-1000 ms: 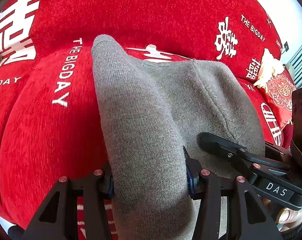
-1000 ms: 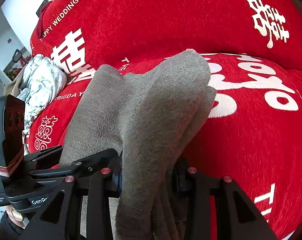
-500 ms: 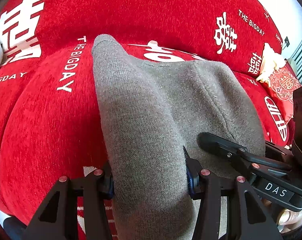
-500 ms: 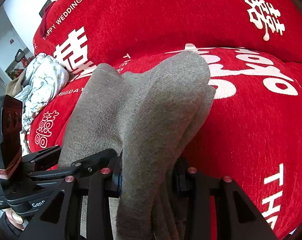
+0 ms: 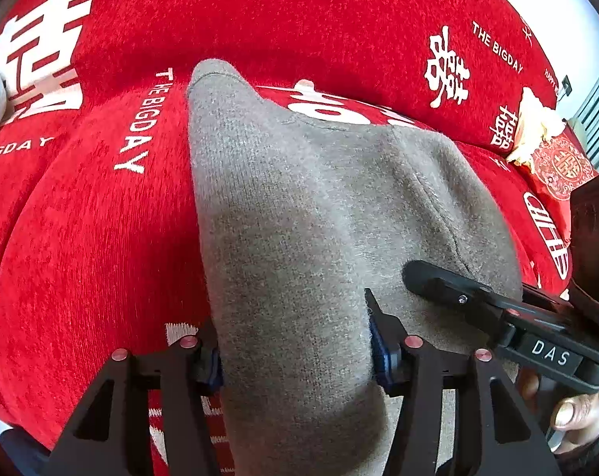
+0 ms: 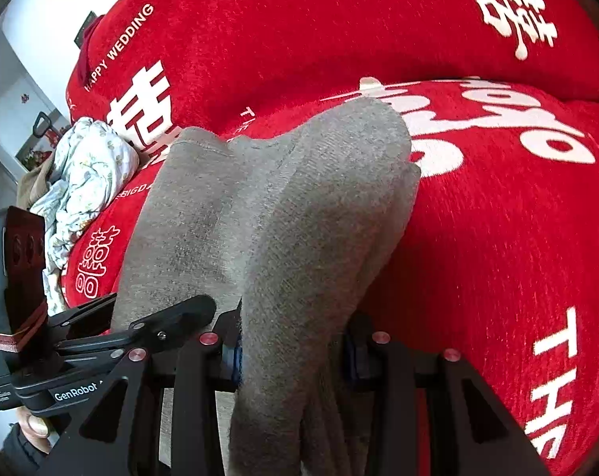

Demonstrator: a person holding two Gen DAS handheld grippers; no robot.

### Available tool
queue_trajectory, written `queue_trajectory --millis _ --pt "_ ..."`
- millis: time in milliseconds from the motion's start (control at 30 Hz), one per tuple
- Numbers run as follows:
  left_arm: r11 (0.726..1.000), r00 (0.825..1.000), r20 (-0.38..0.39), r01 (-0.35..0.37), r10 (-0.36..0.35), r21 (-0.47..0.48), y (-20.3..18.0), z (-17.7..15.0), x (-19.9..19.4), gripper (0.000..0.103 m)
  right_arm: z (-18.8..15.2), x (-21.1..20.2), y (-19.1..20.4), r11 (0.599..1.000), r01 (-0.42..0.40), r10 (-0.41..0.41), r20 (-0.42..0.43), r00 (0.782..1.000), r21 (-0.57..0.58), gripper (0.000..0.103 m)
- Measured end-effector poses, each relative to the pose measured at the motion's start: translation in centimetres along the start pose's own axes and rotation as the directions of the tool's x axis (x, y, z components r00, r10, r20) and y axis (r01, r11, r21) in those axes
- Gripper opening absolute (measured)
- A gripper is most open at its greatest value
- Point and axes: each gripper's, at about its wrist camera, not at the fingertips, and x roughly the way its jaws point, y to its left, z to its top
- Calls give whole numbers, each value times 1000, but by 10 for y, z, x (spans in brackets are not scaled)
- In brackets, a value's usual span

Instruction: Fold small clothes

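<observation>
A grey knit garment (image 5: 299,218) hangs over a red sofa cover, held up by both grippers. My left gripper (image 5: 295,353) is shut on its left near edge; the cloth bulges between the jaws. My right gripper (image 6: 291,353) is shut on the right near edge, where several grey layers (image 6: 299,238) bunch together. The right gripper also shows at the lower right of the left wrist view (image 5: 498,309). The left gripper shows at the lower left of the right wrist view (image 6: 113,337). The garment's far end rests on the sofa seat.
The red sofa cover (image 5: 81,238) with white lettering fills both views. A floral white cloth bundle (image 6: 85,170) lies at the sofa's left end. A red and cream cushion (image 5: 553,154) sits at the right end.
Both grippers keep their hold on the garment. The views have shifted slightly, with the sofa lettering sliding a little; the garment's shape is nearly the same.
</observation>
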Motion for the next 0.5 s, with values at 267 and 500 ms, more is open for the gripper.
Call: queue_trajectory --millis 267,500 --pt "1000 1000 24 -3 3 24 1 -7 -1 64 -4 3 -11 999 -39 40 -1 999 32 42" --pt "999 999 35 -21 20 33 5 -11 -3 75 -7 5 -24 996 -70 70 -13 997 59 55"
